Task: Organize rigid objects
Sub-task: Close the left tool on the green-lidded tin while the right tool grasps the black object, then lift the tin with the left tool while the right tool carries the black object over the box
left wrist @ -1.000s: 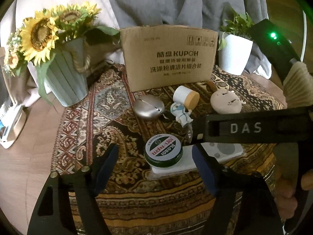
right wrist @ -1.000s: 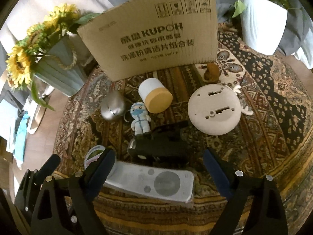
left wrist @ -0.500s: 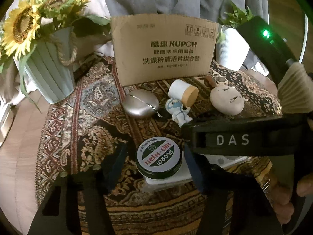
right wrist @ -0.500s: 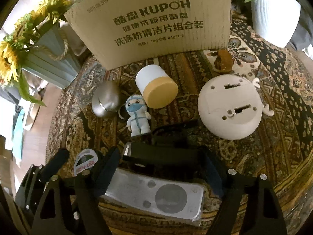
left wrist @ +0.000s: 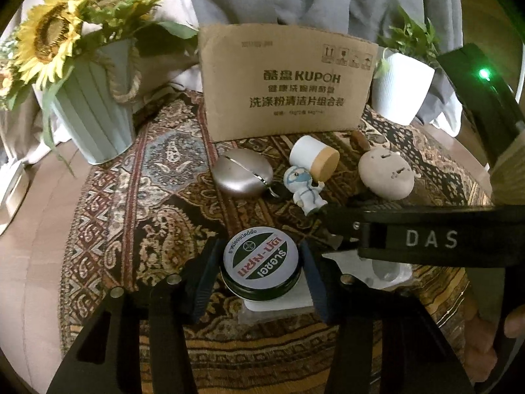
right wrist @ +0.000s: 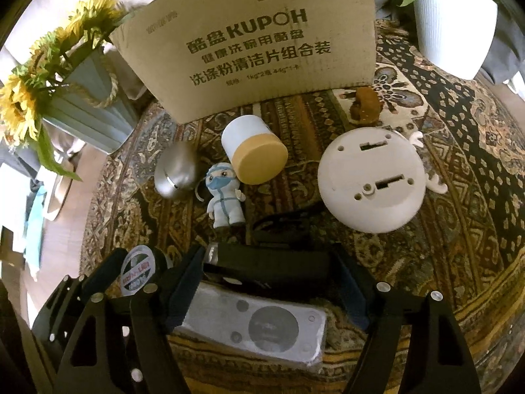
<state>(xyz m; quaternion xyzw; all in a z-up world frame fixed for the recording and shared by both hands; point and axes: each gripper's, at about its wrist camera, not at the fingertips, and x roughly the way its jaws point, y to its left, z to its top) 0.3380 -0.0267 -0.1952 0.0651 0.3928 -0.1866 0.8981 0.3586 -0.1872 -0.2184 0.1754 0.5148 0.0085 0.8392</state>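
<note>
My left gripper (left wrist: 259, 272) has its fingers against both sides of a round green balm tin (left wrist: 261, 264), which rests on a white remote control (left wrist: 282, 303). The tin also shows in the right wrist view (right wrist: 137, 271). My right gripper (right wrist: 272, 279) is open, its fingers on either side of a black flashlight (right wrist: 272, 262) that lies just behind the remote (right wrist: 262, 325). Behind stand a white astronaut figure (right wrist: 224, 195), a white jar with a tan lid (right wrist: 254, 154), a silver oval case (right wrist: 175, 174) and a white round disc (right wrist: 372, 180).
A cardboard box (left wrist: 285, 82) stands at the back of the patterned cloth (left wrist: 157, 177). A pale green pot of sunflowers (left wrist: 95, 105) is at the back left, a white plant pot (left wrist: 402, 88) at the back right. A small brown figure (right wrist: 364, 105) sits before the box.
My left gripper has moved forward and closed from wide open onto the balm tin. My right gripper has moved forward so the flashlight lies between its open fingers.
</note>
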